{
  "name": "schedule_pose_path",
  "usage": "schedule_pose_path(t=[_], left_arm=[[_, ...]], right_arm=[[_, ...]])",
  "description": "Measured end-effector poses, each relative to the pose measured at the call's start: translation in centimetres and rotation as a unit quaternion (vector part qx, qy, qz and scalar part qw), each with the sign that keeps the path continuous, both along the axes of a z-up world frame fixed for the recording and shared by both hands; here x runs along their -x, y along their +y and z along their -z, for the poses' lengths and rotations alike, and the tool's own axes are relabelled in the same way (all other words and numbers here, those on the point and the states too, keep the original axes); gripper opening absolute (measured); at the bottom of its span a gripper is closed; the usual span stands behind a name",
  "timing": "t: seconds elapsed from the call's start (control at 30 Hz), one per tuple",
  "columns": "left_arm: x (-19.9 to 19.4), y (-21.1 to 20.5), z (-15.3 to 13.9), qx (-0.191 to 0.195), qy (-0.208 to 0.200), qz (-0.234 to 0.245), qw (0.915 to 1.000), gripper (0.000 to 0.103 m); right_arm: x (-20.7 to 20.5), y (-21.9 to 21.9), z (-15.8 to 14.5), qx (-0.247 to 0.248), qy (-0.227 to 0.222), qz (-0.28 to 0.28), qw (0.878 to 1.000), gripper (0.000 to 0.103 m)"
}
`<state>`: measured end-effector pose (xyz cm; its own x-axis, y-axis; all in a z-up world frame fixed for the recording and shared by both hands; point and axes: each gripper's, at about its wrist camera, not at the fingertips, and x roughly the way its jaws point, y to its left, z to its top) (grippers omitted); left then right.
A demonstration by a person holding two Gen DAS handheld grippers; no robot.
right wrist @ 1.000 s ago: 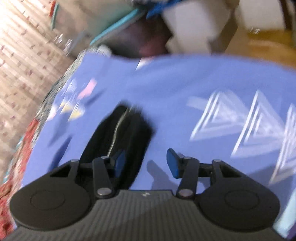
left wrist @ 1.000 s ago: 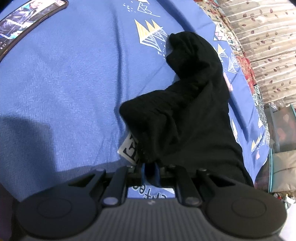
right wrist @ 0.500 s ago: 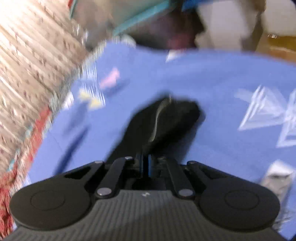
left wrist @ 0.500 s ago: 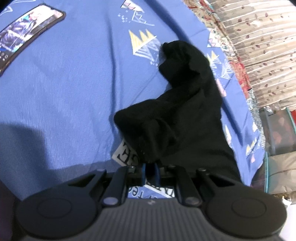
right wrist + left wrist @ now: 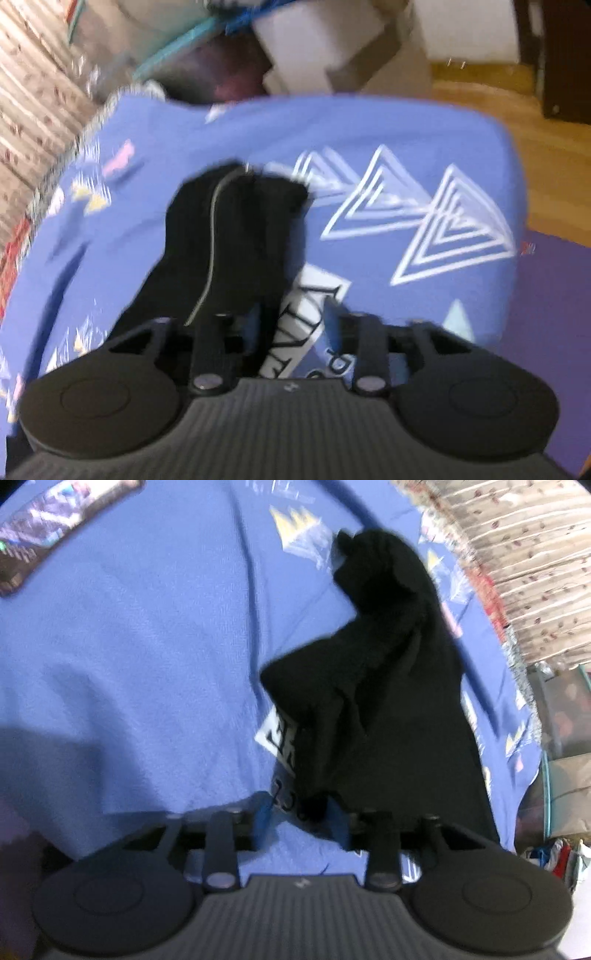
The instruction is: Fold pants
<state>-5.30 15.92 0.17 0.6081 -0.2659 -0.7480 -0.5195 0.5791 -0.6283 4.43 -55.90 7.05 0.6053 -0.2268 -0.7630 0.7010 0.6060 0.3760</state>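
Black pants (image 5: pixel 388 686) lie bunched in a long strip on the blue bedsheet (image 5: pixel 147 664). In the left wrist view my left gripper (image 5: pixel 300 816) sits at their near end. Its jaws are opening, and a small tip of black cloth lies loose between the blue pads (image 5: pixel 262 812). The right wrist view is blurred. It shows the pants (image 5: pixel 229 240) with a pale seam running away from my right gripper (image 5: pixel 291 325). Its jaws are opening too, with the cloth's edge by the left pad and a white printed patch (image 5: pixel 306 317) between the jaws.
A phone-like dark slab (image 5: pixel 44 535) lies at the sheet's far left. A patterned curtain (image 5: pixel 517 554) and bins stand past the right edge. Beyond the bed's end are boxes (image 5: pixel 332 44), wood floor (image 5: pixel 517 129) and a purple mat (image 5: pixel 546 314).
The left gripper, shut on the pants' near end before, has parted its jaws. The right gripper went from open to shut on the pants, then parted again as it swung sideways.
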Motion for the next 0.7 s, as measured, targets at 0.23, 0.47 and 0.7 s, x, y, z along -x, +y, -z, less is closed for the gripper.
schedule_pose_path(t=[0.23, 0.47, 0.7], left_arm=[[1.8, 4.1, -1.2, -0.015, -0.038, -0.054, 0.9977, 0.046], [-3.5, 5.0, 0.0, -0.006, -0.047, -0.019, 0.9987, 0.047], [-5.5, 3.6, 1.6, -0.027, -0.045, -0.049, 0.9974, 0.012]], right_arm=[[0.7, 3.7, -5.5, 0.111, -0.07, -0.03, 0.991, 0.044], [-3.5, 12.6, -6.2, 0.074, -0.083, -0.209, 0.972, 0.044], [-7.2, 26.8, -4.3, 0.034, -0.067, -0.398, 0.914, 0.044]])
